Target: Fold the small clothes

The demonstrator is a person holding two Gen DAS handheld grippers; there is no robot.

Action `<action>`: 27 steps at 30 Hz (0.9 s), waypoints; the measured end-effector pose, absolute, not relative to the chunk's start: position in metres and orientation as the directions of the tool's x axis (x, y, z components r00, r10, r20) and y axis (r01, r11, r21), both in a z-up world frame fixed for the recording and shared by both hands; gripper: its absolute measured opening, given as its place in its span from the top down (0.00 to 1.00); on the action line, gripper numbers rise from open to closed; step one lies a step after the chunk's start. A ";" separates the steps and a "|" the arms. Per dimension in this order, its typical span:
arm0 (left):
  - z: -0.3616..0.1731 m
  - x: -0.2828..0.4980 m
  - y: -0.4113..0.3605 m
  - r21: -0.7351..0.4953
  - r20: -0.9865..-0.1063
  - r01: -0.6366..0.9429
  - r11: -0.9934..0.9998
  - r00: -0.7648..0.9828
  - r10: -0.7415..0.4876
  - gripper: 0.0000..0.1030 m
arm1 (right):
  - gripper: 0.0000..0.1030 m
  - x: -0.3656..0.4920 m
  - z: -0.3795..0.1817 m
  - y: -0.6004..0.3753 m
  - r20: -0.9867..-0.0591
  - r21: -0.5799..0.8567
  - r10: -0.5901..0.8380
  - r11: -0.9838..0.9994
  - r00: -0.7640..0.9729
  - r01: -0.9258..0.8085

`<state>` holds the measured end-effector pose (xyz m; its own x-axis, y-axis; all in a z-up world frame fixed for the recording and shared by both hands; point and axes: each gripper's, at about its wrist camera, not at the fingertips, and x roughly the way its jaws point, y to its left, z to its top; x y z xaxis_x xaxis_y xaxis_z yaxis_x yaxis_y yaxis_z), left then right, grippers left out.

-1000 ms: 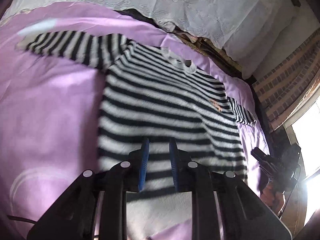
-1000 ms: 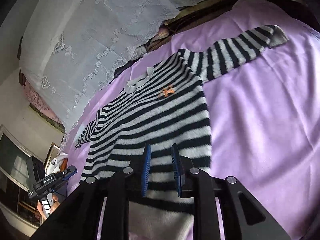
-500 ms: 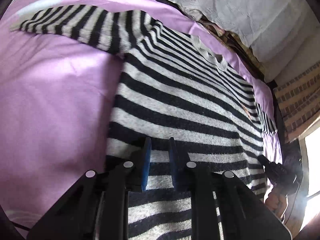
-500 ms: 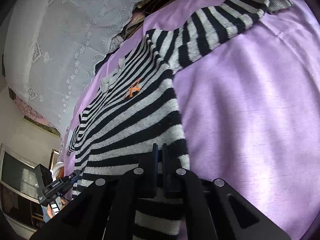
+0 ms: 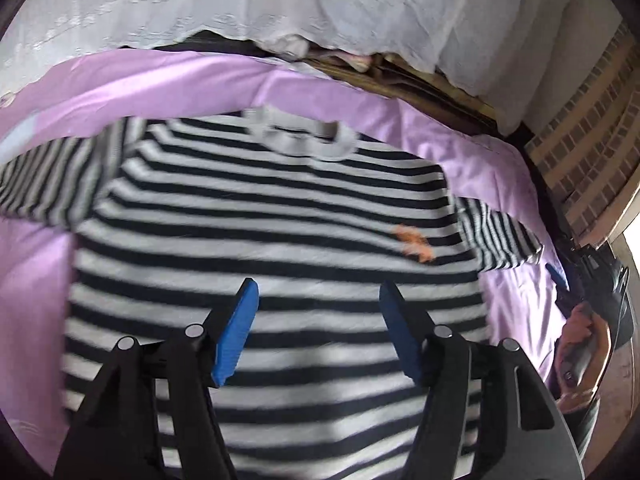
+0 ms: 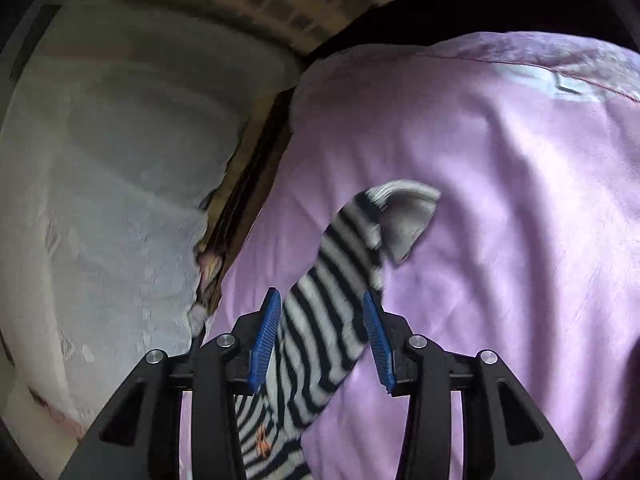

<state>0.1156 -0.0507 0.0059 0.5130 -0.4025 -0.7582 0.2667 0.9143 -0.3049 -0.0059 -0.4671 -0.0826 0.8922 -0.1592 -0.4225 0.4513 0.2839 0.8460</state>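
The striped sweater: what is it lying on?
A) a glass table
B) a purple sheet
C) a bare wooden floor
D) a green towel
B: the black-and-white striped sweater lies spread flat on a purple sheet, which shows around its collar and both sleeves.

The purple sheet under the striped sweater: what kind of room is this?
Probably a bedroom: the purple sheet covers what looks like a bed, a white lace cloth hangs behind it, and a brick-pattern wall stands beside.

Purple sheet (image 5: 472, 148); white lace cloth (image 5: 360, 4) behind; brick-patterned wall (image 5: 588, 120).
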 end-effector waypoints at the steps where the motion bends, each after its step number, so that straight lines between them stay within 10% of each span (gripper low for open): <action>1: 0.004 0.119 -0.064 -0.309 -0.761 0.269 0.912 0.505 -0.406 0.41 | 0.57 -0.003 -0.086 -0.471 -0.424 0.849 -0.158 0.272 0.892 0.452; 12: -0.045 0.172 -0.211 -0.228 -0.827 0.233 0.945 0.466 -0.315 0.40 | 0.56 0.033 -0.106 -0.494 -0.442 0.854 -0.119 0.247 0.889 0.457; 19: -0.067 0.167 -0.248 -0.029 -0.805 0.285 0.958 0.562 -0.191 0.20 | 0.56 0.039 -0.120 -0.518 -0.410 0.887 -0.124 0.175 0.904 0.427; 27: -0.067 0.170 -0.236 -0.091 -0.798 0.318 0.944 0.543 -0.260 0.18 | 0.93 0.035 -0.122 -0.520 -0.346 0.910 -0.145 0.191 0.927 0.369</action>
<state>0.1699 -0.2362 -0.0666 0.5435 -0.2603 -0.7981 0.3177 0.9438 -0.0914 0.0355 -0.5204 -0.1223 0.9270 -0.1453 -0.3458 0.3692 0.1909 0.9095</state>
